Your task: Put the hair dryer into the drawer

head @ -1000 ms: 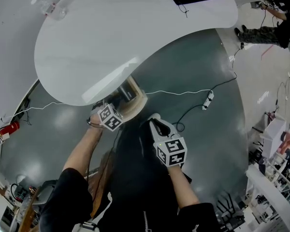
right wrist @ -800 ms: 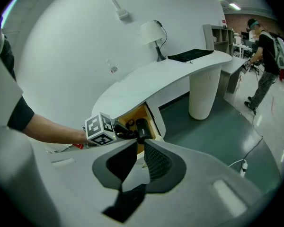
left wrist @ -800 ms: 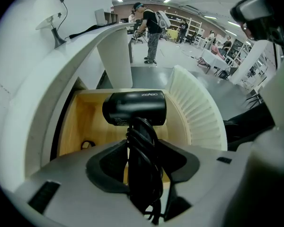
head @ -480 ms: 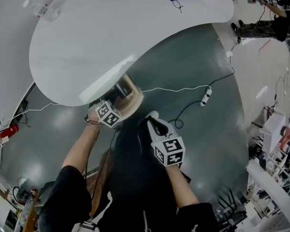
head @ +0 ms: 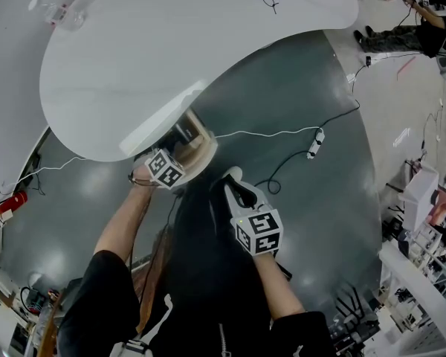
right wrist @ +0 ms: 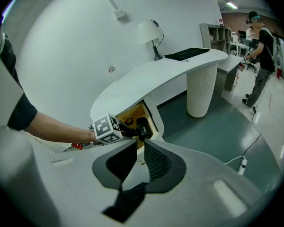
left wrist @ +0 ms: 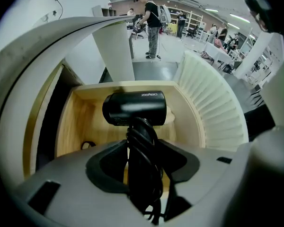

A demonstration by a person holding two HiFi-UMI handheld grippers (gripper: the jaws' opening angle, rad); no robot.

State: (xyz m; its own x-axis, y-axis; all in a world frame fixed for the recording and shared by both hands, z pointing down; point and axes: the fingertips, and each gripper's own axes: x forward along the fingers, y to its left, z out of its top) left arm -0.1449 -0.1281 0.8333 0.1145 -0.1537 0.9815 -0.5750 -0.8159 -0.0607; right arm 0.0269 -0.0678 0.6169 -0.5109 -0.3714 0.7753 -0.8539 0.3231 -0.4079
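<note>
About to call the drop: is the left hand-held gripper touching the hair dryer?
Touching. In the left gripper view, the left hand-held gripper has its jaws clamped on the cord-wrapped handle of the hair dryer.

I see a curved white desk top (head: 171,43) over a glossy dark grey floor (head: 305,229), where a white cable (head: 267,133) runs to a power strip (head: 313,144). In the right gripper view 1 lamp (right wrist: 146,32) stands on the desk by a white wall (right wrist: 57,46), 1 ribbed white pedestal (right wrist: 201,91) carries its far end, and ceiling lights (right wrist: 226,2) glow beyond.
</note>
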